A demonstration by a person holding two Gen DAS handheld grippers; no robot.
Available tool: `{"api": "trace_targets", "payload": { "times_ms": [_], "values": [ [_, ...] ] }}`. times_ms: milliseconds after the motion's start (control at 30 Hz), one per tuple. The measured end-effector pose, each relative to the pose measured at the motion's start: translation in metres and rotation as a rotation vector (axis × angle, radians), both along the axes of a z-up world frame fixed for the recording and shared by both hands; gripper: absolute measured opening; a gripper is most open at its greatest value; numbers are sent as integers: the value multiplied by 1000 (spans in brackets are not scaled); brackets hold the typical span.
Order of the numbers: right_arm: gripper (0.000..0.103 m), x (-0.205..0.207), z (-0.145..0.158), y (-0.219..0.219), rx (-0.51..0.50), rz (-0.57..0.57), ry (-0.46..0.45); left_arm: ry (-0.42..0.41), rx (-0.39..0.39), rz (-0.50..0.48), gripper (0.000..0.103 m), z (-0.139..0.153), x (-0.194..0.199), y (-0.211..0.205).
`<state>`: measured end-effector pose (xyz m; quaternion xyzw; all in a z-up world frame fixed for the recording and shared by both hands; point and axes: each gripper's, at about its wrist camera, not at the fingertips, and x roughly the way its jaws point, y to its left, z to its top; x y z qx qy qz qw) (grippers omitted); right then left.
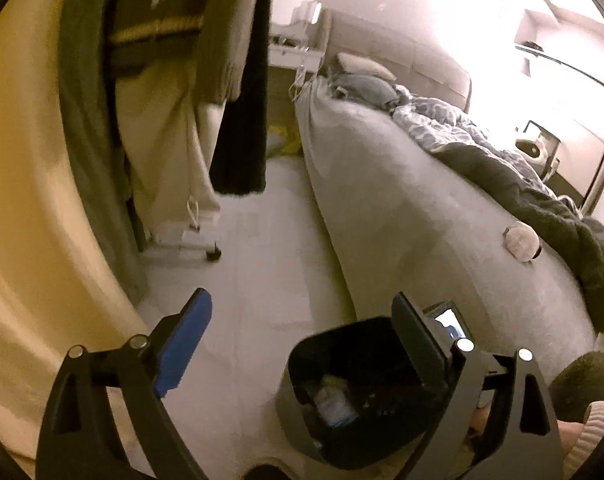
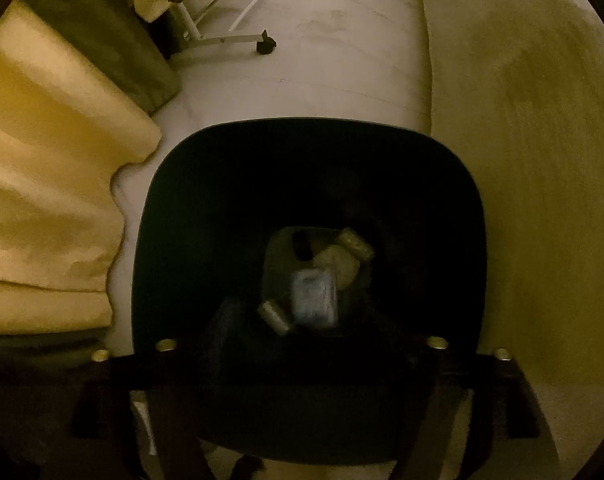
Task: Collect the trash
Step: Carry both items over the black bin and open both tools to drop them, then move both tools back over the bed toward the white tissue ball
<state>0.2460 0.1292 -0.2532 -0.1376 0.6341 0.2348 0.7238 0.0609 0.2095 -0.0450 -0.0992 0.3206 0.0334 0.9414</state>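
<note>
A black trash bin (image 1: 342, 392) is seen standing on the pale floor (image 1: 261, 240), just beside the foot of a grey bed (image 1: 402, 208). In the left wrist view the left gripper (image 1: 302, 344) is held with its jaws spread wide and nothing between them; the blue-padded finger (image 1: 181, 344) is seen over bare floor and the other finger over the bin's rim. In the right wrist view the right gripper (image 2: 302, 360) is pointed almost straight down into the bin (image 2: 173, 200). Its fingers are lost in the dark, so their spread cannot be read from the picture itself; nothing is seen gripped between them. At the bottom of the bin a bluish packet (image 2: 316, 296), crumpled pale paper (image 2: 338, 262) and two small pale cylinders (image 2: 273, 316) are seen lying together. A rumpled dark blanket (image 1: 542, 200) is spread over the bed, and clothes (image 1: 161, 80) are hung at the left beside a yellow curtain (image 1: 25, 200)
</note>
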Motion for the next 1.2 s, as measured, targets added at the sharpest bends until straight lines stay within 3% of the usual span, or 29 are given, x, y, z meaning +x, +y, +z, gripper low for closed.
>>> {"api": "trace_targets", "payload": {
  "times_ms": [200, 467, 700, 1067, 1200],
  "values": [
    [81, 2, 13, -8, 47, -1, -35, -87, 110, -67, 96, 33, 4, -18],
    [90, 8, 60, -23, 154, 20, -126, -191, 89, -129, 98, 57, 23, -31],
    [98, 6, 102, -38, 185, 109, -243, -201, 16, -127, 98, 49, 53, -38],
    [100, 19, 148, -100, 208, 130, -432, -224, -179, -138, 98, 53, 89, -56],
    [100, 26, 159, -123, 213, 137, -488, -216, -186, -159, 98, 53, 101, -70]
  ]
}}
